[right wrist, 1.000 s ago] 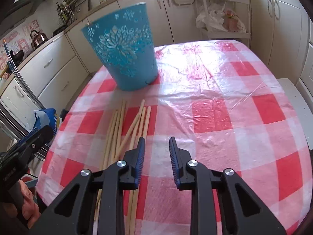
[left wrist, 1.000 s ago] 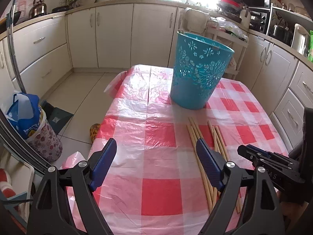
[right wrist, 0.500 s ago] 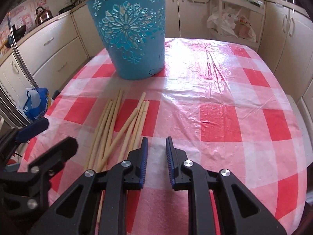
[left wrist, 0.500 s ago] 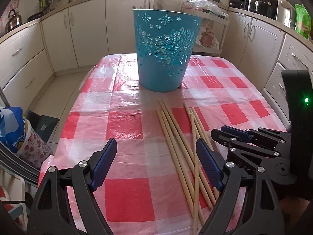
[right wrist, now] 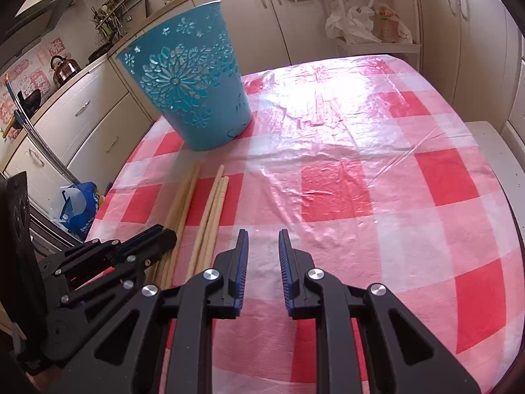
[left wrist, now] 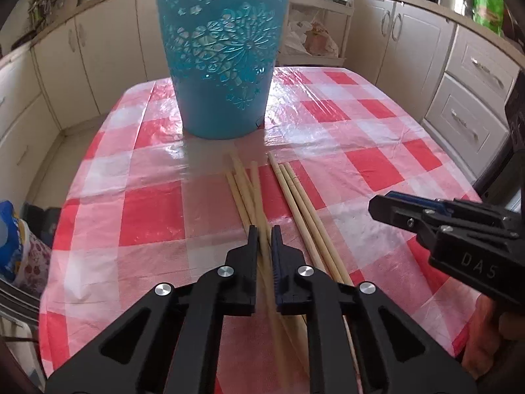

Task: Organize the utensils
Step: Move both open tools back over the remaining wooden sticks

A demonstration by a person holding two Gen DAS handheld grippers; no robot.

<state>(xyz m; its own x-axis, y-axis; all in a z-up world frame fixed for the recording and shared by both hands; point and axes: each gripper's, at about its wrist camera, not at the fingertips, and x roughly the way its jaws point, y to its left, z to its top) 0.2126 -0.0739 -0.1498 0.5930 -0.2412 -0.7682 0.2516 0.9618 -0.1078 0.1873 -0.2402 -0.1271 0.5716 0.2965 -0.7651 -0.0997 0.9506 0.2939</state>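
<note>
The job had only just begun; all the long wooden sticks [left wrist: 297,193] lay flat on the checked tablecloth [left wrist: 151,213], just in front of the blue bucket [left wrist: 223,55], and none could be seen inside it. The left gripper [left wrist: 265,239] was low over the sticks with its jaws nearly closed around one stick [left wrist: 255,187]; I think it was pinching it, but the stick looked blurry there. The right gripper [right wrist: 262,246] hung beside the sticks, a little open and holding nothing; it pointed toward the bucket.
</note>
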